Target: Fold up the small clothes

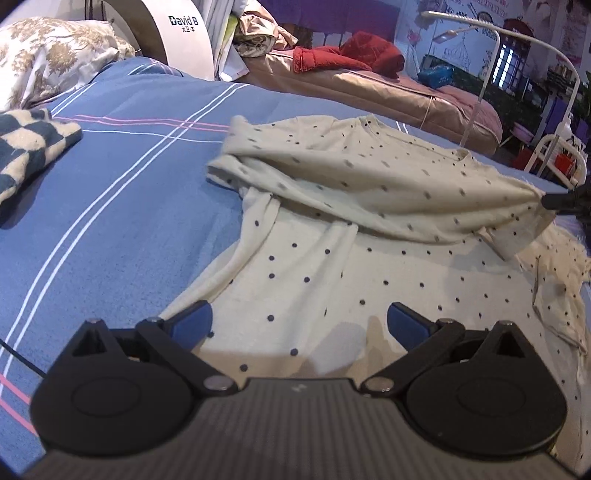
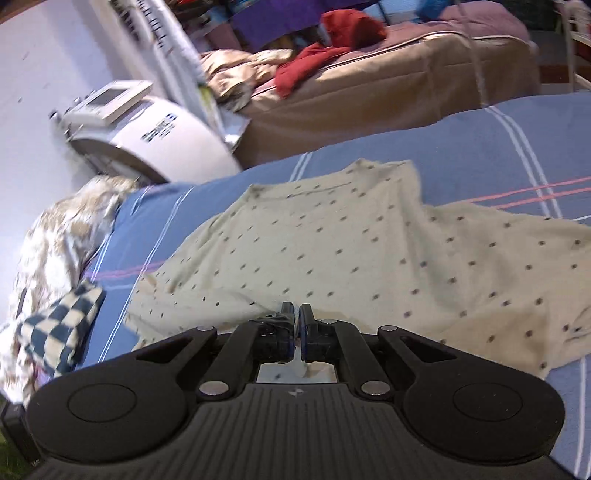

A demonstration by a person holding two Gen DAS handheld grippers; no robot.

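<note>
A cream T-shirt with dark dots [image 1: 332, 280] lies on the blue striped bed sheet [image 1: 122, 206]. My left gripper [image 1: 299, 325] is open just above the shirt's near part, with nothing between its blue pads. My right gripper [image 2: 296, 321] is shut on the shirt's edge and holds it lifted, so the upper part of the shirt [image 2: 332, 243] drapes over the rest. In the left wrist view the right gripper's tip [image 1: 557, 201] shows at the right edge, pinching the raised fabric.
A blue and cream checkered cloth [image 1: 33, 151] lies on the sheet at the left. A floral pillow [image 1: 48, 59] and a white machine [image 1: 177, 33] stand behind. A second bed with red clothes [image 1: 347, 55] is beyond, and a white lamp stand [image 1: 491, 70] is at the right.
</note>
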